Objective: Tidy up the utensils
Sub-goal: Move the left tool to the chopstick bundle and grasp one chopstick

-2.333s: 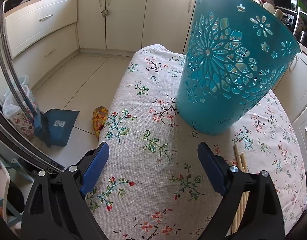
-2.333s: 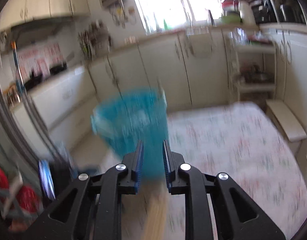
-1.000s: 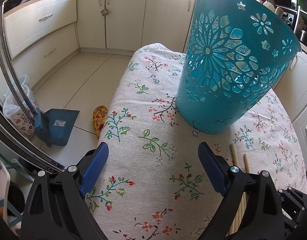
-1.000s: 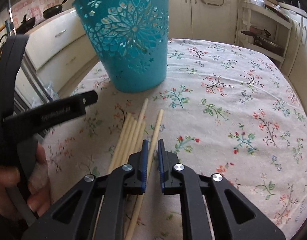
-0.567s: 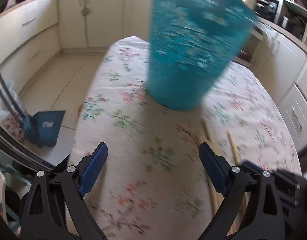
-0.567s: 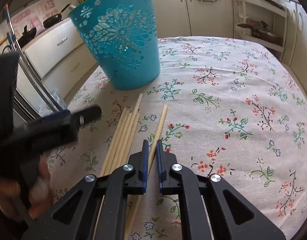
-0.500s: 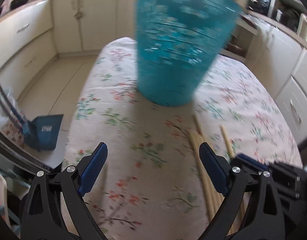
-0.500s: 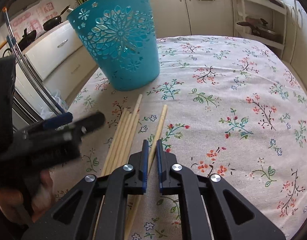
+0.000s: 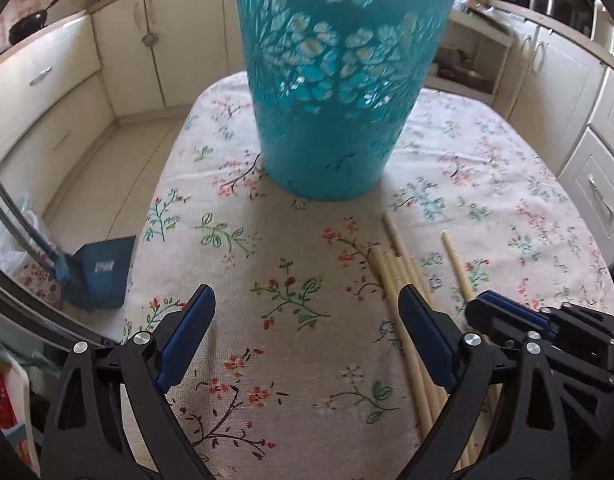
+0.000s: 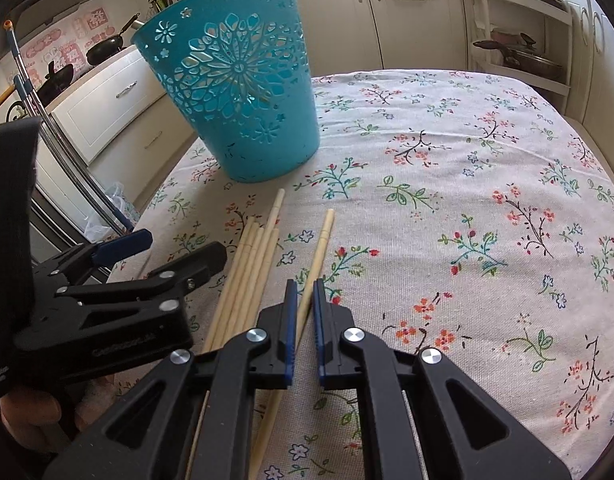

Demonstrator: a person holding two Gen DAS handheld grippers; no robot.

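Chopstick pickup in hand: right hand-held gripper [image 10: 303, 322] is clenched on the single chopstick [image 10: 317, 254] lying apart from the bundle [image 10: 249, 276] on the table [image 10: 487, 200]. Left hand-held gripper [image 9: 305, 334] is released, empty (hovering beside the bundle). Next we judge — lift, tip into the teal basket [image 10: 235, 80].

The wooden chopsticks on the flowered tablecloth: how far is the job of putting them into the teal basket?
Done: nothing that shows; the inside of the teal cut-out plastic basket cannot be seen. In hand: the right gripper is shut on the single pale wooden chopstick lying apart. Left: the bundle of wooden chopsticks lies on the flowered tablecloth, and the left gripper is open and empty.
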